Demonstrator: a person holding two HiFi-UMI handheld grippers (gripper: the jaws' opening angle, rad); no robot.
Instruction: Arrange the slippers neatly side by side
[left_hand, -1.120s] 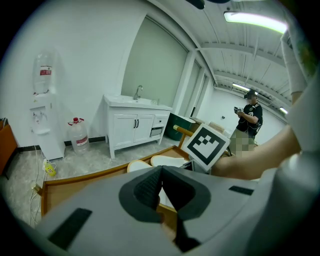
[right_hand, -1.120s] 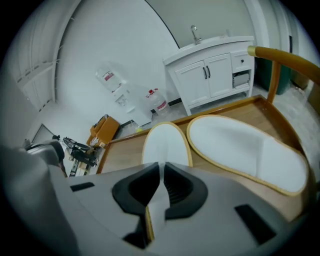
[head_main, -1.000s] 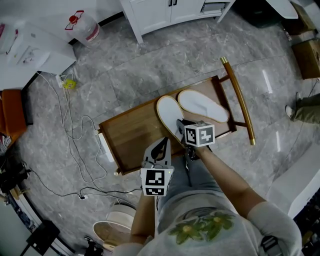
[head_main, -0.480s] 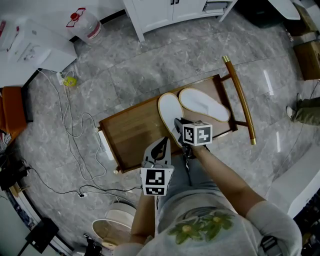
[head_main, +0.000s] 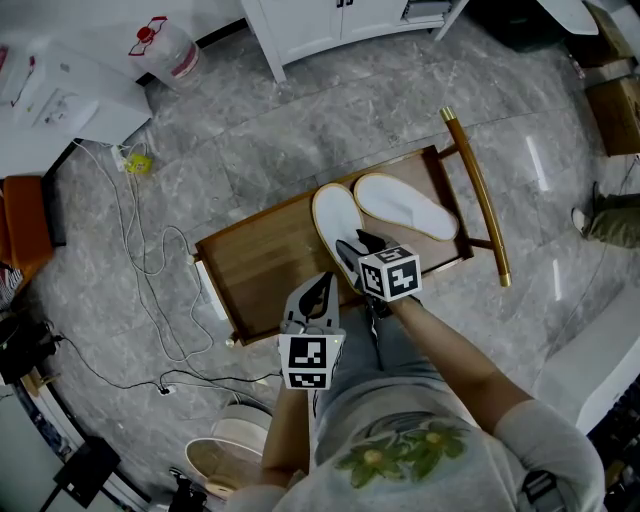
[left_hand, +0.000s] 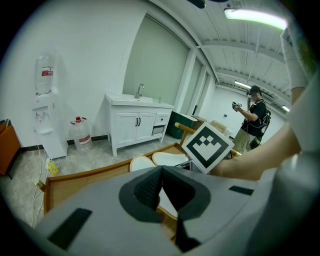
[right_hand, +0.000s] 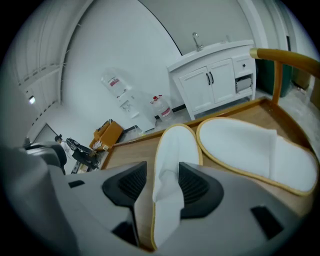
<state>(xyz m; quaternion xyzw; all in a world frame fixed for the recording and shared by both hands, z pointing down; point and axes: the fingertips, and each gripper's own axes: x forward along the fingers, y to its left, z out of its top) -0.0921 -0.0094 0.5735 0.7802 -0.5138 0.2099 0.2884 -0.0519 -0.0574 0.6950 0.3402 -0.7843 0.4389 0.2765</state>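
Two white slippers with yellow trim lie on a wooden trolley top (head_main: 260, 270). The left slipper (head_main: 335, 215) is narrow and points away from me; the right slipper (head_main: 405, 208) lies angled beside it, their toe ends close together. My right gripper (head_main: 355, 245) straddles the heel end of the left slipper (right_hand: 172, 155). Its jaws have just been opening and stand open, with the slipper's upper loose between the pads. The other slipper (right_hand: 250, 150) lies to its right. My left gripper (head_main: 322, 283) hovers at the trolley's near edge, shut and empty (left_hand: 161, 172).
The trolley's wooden handle bar (head_main: 478, 190) runs along its right end. White cabinets (head_main: 330, 25) stand beyond it, a water jug (head_main: 165, 50) at the far left, and cables (head_main: 150, 270) trail over the grey floor. A person's leg (head_main: 610, 215) shows at the right edge.
The right gripper's jaws have opened off the left slipper and its marker cube has rolled a little. The left gripper has stayed where it was.
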